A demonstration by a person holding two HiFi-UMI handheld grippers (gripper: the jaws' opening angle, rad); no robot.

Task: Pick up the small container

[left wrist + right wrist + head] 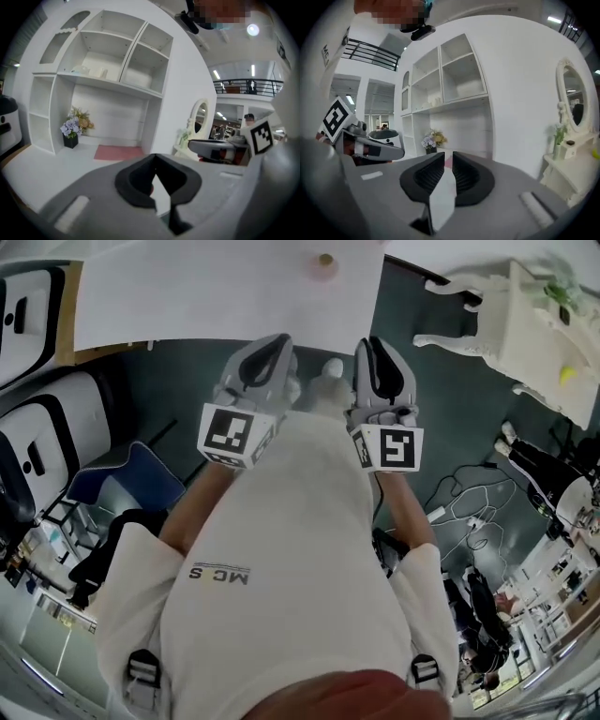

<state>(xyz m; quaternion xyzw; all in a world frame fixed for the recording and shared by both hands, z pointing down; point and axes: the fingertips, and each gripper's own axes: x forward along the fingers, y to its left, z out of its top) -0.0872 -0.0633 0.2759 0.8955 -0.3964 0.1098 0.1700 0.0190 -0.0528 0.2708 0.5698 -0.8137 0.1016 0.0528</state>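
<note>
The small container [325, 260], a little round brownish thing, stands on a pink mat [323, 273] at the far side of the white desk [216, 296]. Both grippers are held close to the person's chest, short of the desk's near edge and well apart from the container. My left gripper [270, 345] [154, 159] has its tips touching and holds nothing. My right gripper [375, 345] [448, 157] shows a narrow gap between its ribbed pads, with nothing in it. Neither gripper view shows the container; the left gripper view shows only the pink mat [119, 152].
A white shelf unit [117, 61] rises at the back of the desk, with a pot of flowers [71, 131] [430, 140] in its lower left. A white dressing table with an oval mirror [574, 93] [525, 324] stands to the right. A blue chair [122, 479] and floor cables [469, 512] lie below.
</note>
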